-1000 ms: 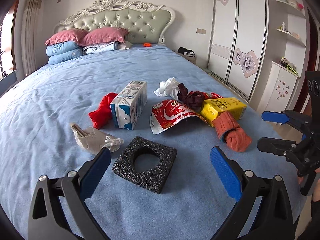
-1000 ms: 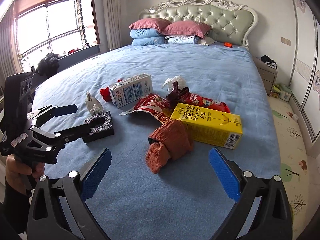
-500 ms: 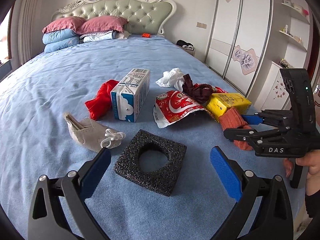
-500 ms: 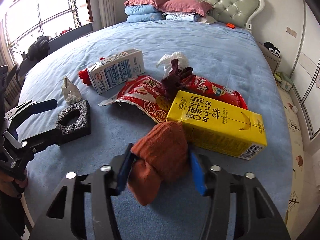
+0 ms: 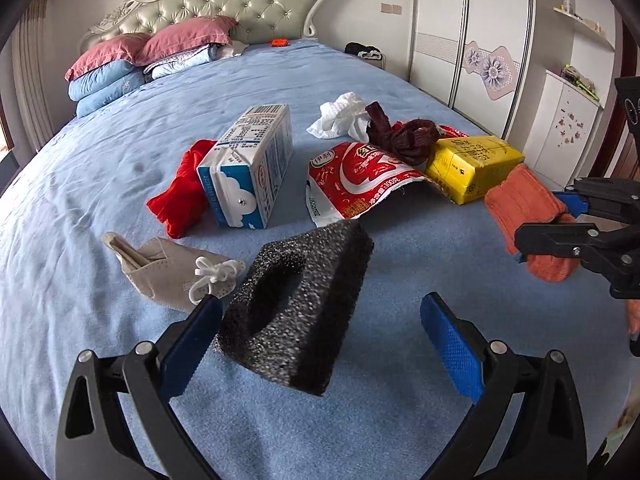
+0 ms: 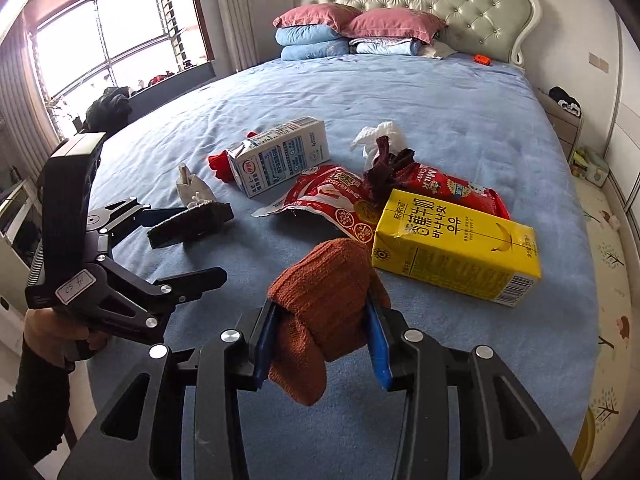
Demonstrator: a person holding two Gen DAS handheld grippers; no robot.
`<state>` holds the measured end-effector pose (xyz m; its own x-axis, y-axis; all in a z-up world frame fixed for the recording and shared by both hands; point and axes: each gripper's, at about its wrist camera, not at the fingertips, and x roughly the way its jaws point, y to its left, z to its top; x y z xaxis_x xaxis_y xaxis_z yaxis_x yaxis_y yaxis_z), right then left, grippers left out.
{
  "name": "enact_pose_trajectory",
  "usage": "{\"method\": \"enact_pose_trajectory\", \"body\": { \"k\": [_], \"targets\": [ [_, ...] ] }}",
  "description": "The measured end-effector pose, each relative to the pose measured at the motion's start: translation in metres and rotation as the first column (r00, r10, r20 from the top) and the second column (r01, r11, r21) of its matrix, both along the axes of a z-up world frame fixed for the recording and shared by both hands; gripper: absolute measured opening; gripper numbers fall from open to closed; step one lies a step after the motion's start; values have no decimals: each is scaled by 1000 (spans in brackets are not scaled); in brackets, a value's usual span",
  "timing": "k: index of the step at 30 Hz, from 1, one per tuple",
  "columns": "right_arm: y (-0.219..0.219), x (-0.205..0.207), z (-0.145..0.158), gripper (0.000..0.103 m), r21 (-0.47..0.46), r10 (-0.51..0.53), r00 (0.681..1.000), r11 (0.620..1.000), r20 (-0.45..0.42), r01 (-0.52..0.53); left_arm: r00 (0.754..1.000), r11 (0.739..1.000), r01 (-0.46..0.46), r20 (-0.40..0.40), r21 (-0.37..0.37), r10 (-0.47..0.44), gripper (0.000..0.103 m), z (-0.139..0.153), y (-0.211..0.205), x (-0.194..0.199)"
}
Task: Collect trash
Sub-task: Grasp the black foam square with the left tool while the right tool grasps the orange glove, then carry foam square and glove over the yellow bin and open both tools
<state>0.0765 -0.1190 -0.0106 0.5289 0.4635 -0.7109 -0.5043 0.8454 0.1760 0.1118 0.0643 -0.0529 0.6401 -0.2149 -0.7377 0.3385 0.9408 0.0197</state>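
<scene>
A black foam block (image 5: 296, 308) with a round hole stands tilted on the blue bed (image 5: 400, 420), one edge raised. It lies between the wide-apart fingers of my left gripper (image 5: 320, 304), whose left pad touches its corner; the jaws are open. From the right wrist, the left gripper (image 6: 206, 242) straddles the foam (image 6: 192, 226). My right gripper (image 6: 320, 312) is closing on an orange knitted cloth (image 6: 324, 288), both pads pressing its sides. The left wrist view shows the same grip (image 5: 540, 220) at the far right.
Beyond lie a blue-white milk carton (image 5: 248, 172), a red cloth (image 5: 180, 196), a beige mask (image 5: 164, 264), a red snack bag (image 5: 356, 180), a yellow carton (image 6: 452, 248), a white tissue (image 5: 344, 116) and a dark red rag (image 5: 400, 136). Pillows (image 6: 360, 28) sit at the headboard.
The right gripper moved in and closed on the orange cloth. The left gripper came down around the foam block, which has tipped up on one edge.
</scene>
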Motion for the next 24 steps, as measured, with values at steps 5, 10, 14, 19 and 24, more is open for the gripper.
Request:
{"method": "enact_pose_trajectory", "body": {
  "k": [5,10,14,19,24],
  "targets": [
    [-1,-2,3,40,7,4,1000,1000,8,-4,1000,1000,-4,-8,-17,4,99,1,5,3],
    [-4,-3,5,41,15,3,1000,1000,4,-3,1000,998,-16,-8,-64,15,65,3,13,9],
    [-4,-3,3,42,14,2,1000,1000,-4,-2,997,993,-72,-47,-98,67,32,-2,25,19],
    [-6,-4,-3,42,18,3,1000,1000,-16,-3,998,984,-66,-21,-164,63,20,3,33,13],
    [-10,-7,-3,42,35,4,1000,999,-16,-4,998,988,-37,39,-149,43,20,15,20,-2]
  ]
}}
